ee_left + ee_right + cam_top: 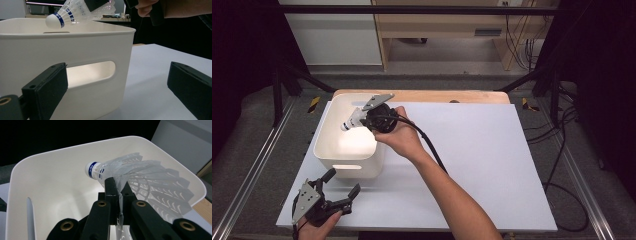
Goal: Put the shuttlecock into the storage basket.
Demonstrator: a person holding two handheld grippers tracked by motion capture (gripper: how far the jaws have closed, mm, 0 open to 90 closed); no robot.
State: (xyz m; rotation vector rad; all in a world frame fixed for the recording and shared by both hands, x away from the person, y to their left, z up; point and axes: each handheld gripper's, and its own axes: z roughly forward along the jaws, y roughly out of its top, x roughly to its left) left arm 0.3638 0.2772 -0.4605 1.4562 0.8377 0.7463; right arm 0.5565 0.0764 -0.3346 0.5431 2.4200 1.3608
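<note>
A white shuttlecock (130, 175) with a blue band on its cork hangs over the white plastic bin (329, 150). My right gripper (119, 188) is shut on its feather skirt, cork pointing away and to the left. From above, the shuttlecock (353, 120) sits over the bin's far right part, with the right gripper (368, 116) behind it. In the left gripper view the shuttlecock (75, 13) shows above the bin (75, 45). My left gripper (343, 186) stands open near the table's front left, just before the bin's handle slot, with nothing between its jaws.
The bin stands at the left of a white tabletop (482, 160) with a wooden strip (422, 96) along the far edge. The right gripper's black cable (432, 150) trails along the forearm. Metal rails and cables run beside the table.
</note>
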